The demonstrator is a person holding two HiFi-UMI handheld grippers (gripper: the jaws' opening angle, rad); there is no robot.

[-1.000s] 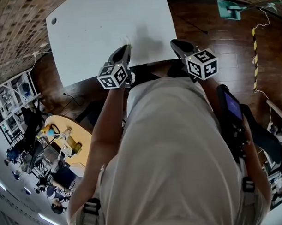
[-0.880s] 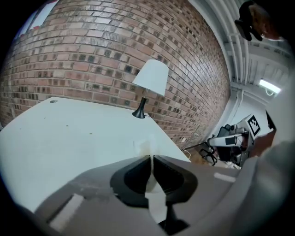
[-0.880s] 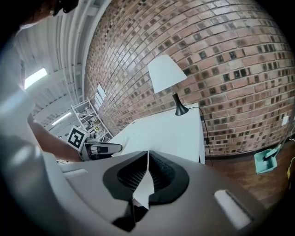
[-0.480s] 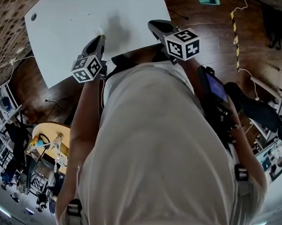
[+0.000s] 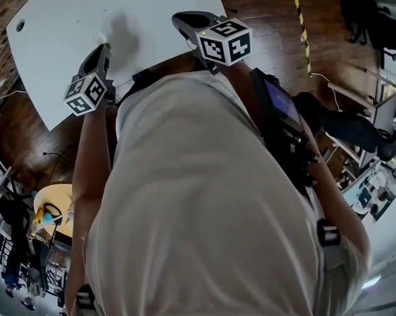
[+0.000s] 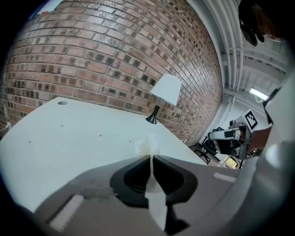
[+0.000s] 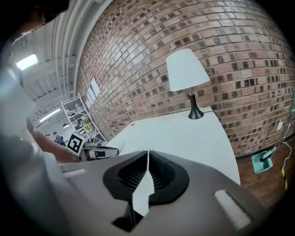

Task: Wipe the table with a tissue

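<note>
Left gripper (image 6: 151,159), clamped shut on the tissue (image 6: 146,145) at its tip, faces the white tabletop (image 6: 69,133) stretching ahead, while my right gripper (image 7: 148,154), closed and empty, hangs alongside.

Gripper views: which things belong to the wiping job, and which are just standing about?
Job: table; tissue; left gripper, shut on the tissue.
Standing about: lamp at the table's far end; teal object on the floor; right gripper, shut and empty.

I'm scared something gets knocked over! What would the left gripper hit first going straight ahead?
Likely the table lamp, almost dead ahead of the left gripper across the white table; depth is unclear.
</note>
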